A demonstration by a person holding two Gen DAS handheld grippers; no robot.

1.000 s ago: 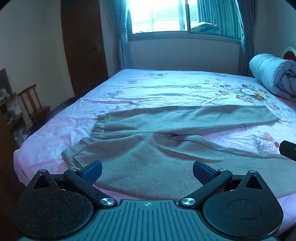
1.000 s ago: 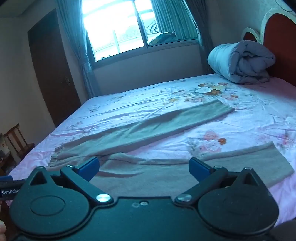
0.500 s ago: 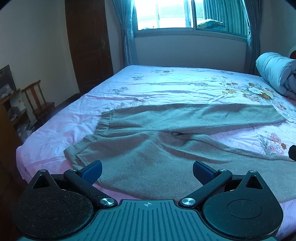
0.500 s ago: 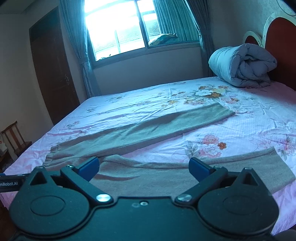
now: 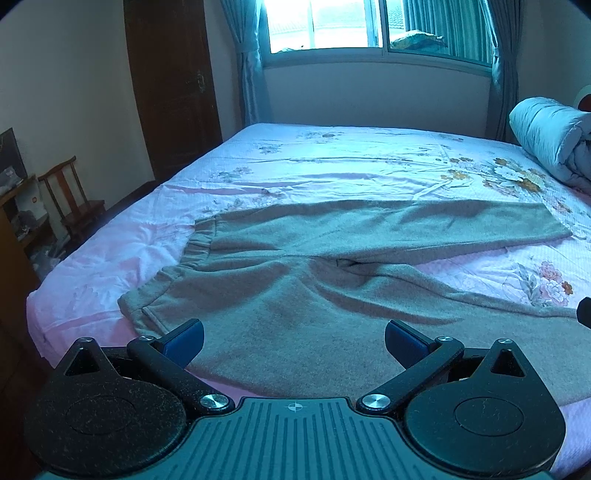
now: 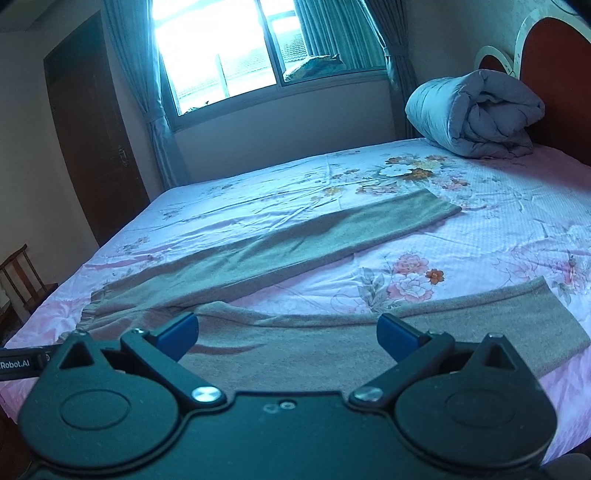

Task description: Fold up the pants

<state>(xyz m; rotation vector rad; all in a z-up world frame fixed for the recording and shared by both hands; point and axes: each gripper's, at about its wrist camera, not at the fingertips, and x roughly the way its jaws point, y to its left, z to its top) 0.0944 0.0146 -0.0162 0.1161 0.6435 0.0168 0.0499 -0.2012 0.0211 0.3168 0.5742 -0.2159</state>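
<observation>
Bright curtained window (image 5: 373, 26), dark door (image 5: 173, 85)

A wide bed (image 5: 110, 273) fills the space ahead of both your grippers, covered in a pink sheet (image 6: 480, 236) printed with flowers. Grey pants (image 5: 295, 295) lie flat on it, directly in front of your left gripper (image 5: 294, 338), waistband off to that gripper's left. The two legs spread apart in a V: one runs just ahead of your right gripper (image 6: 287, 332) toward its right, the other lies farther ahead, angling away to the right, with bare sheet between them. A rolled grey quilt (image 6: 476, 114) rests on the bed far ahead and to the right of your right gripper, by the headboard (image 6: 546, 74).
</observation>
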